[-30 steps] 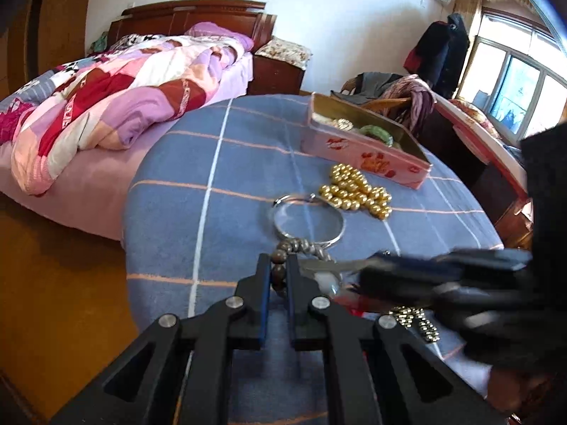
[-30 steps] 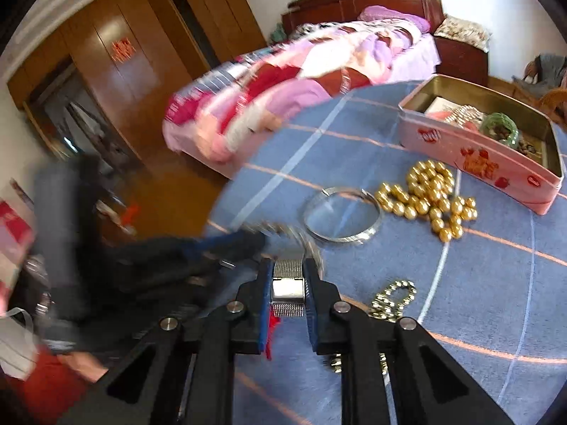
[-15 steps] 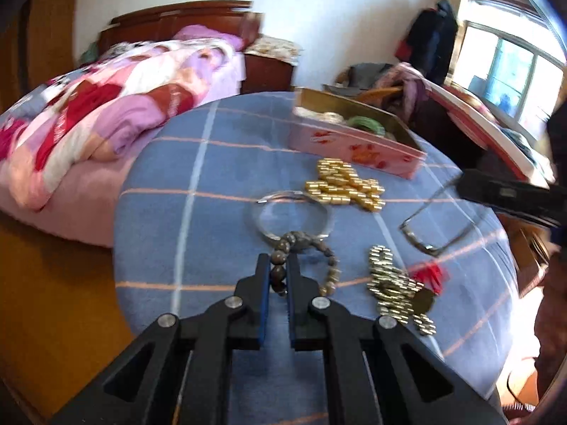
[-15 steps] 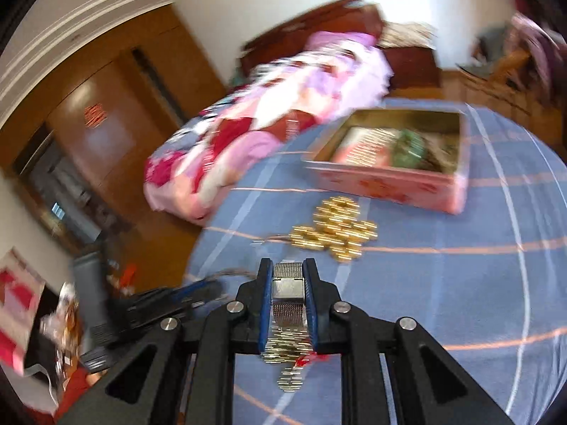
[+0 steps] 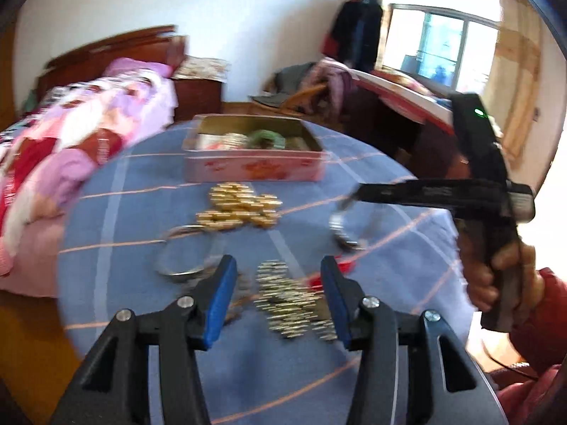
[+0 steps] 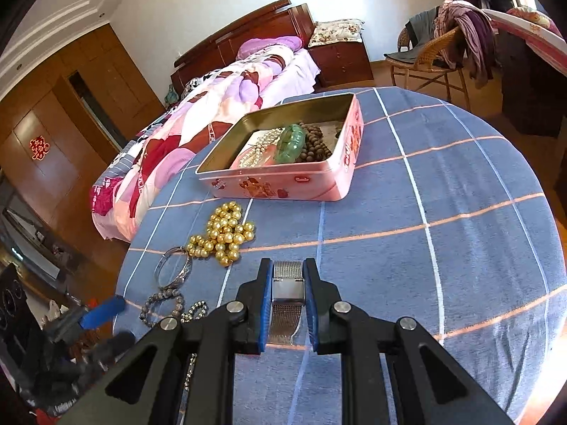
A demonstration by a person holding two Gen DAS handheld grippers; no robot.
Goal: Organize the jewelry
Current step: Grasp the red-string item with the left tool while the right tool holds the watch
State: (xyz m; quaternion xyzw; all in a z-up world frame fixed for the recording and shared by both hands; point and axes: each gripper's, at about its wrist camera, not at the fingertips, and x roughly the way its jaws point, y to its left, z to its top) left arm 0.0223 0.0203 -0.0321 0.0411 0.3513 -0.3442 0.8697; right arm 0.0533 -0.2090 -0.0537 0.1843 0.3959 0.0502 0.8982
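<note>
Right claw [image 6: 287, 297] clamped on a silver mesh watch band [image 6: 287, 285], held above the bench [image 6: 460, 194]. Left claw [image 5: 278, 299] spread wide, empty, over a gold chain [image 5: 287, 301]. Pink tin [image 6: 294, 177] at twelve o'clock, gold beads [image 6: 223, 233] at ten.

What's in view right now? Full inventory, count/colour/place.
tin box: 1, pink, open, far side of table
green bangle: 1, inside tin
brown bead strand: 1, inside tin, beside bangle
gold pearl necklace: 1, on cloth before tin
silver bangle: 1, left of pearls
dark bead bracelet: 1, near table edge
small gold bead chain: 1, ahead of left gripper
mesh watch band: 1, silver, in right gripper
tablecloth: 1, blue checked
left gripper: open
right gripper: shut on band
</note>
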